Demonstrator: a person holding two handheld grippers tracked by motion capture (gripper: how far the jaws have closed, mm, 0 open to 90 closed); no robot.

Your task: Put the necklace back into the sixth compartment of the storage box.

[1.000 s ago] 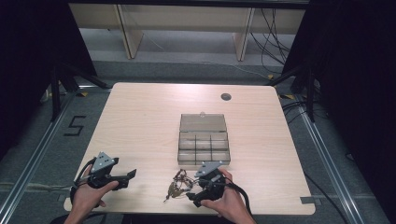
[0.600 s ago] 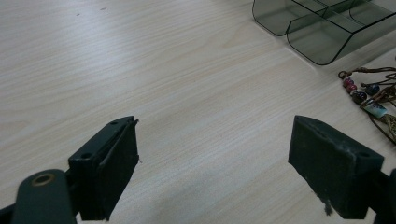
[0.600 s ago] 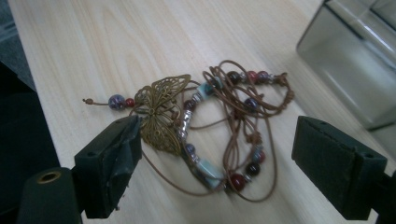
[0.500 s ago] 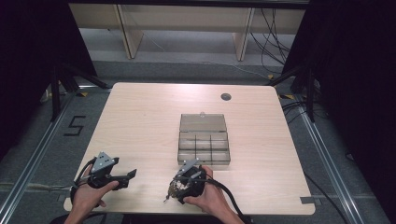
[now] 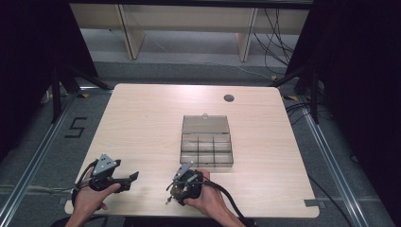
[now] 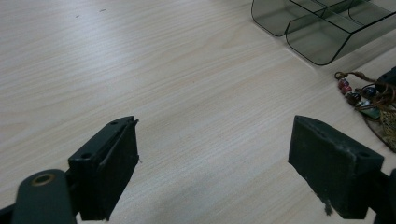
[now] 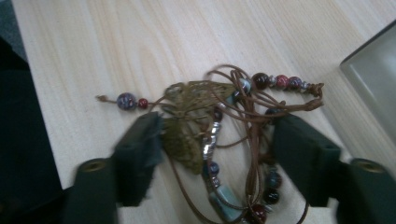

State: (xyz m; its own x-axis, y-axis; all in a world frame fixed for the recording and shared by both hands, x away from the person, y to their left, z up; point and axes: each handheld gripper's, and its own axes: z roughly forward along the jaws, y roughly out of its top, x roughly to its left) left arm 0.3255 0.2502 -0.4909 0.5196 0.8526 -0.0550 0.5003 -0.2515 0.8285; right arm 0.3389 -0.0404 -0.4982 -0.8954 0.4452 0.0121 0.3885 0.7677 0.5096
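Observation:
A beaded necklace with brown cord, a brass butterfly pendant and dark red and blue beads lies in a tangle near the table's front edge. My right gripper is open and points down over it, one jaw on each side of the pendant and cords. That gripper sits just in front of a clear smoky compartment box. My left gripper rests at the front left, open wide over bare wood. In the left gripper view the necklace lies at the right edge.
The box's lid lies open towards the back, and its compartments look empty. The light wooden table has a round cable hole at the back right. Dark floor and metal rails surround the table.
My right gripper has moved left from the box's front and come down over the necklace, which it now straddles. The left gripper has stayed put.

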